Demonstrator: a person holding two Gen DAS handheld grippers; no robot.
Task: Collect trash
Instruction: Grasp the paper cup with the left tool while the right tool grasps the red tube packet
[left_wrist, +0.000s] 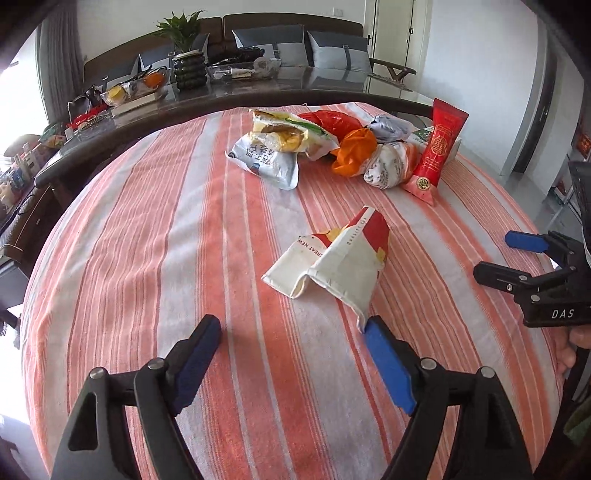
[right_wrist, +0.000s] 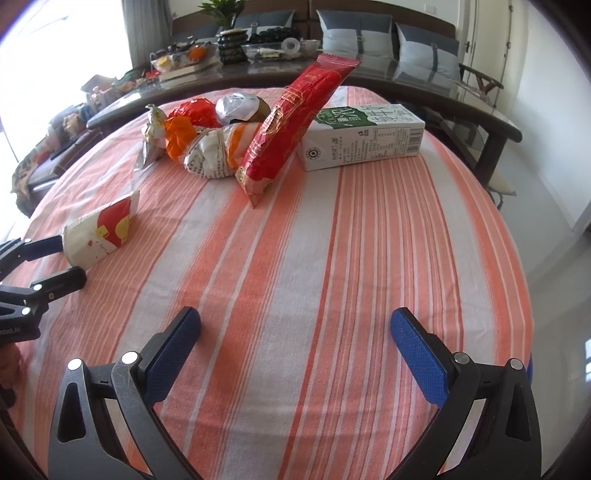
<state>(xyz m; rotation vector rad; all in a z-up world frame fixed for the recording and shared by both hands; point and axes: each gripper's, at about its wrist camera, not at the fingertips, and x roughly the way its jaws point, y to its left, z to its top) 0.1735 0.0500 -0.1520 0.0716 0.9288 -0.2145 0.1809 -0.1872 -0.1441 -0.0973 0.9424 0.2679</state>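
Note:
A crushed white and red paper cup (left_wrist: 332, 266) lies flat on the striped cloth, just ahead of my left gripper (left_wrist: 291, 328). The left gripper is open, and the cup's near corner lies at the tip of its right finger (left_wrist: 384, 354), unpinched. In the right wrist view the same cup (right_wrist: 99, 232) lies at the far left, next to the left gripper (right_wrist: 55, 262). My right gripper (right_wrist: 295, 317) stands open over bare cloth. At the back of the table lie crumpled wrappers (left_wrist: 280, 147), an orange bag (left_wrist: 354, 151), a long red packet (right_wrist: 291, 122) and a milk carton (right_wrist: 362, 136).
The orange and white striped cloth (left_wrist: 147, 258) covers a round table whose edge drops to the floor on the right. Behind it stands a dark glass-topped table (left_wrist: 332, 85) crowded with a plant, trays and fruit, with a cushioned sofa beyond.

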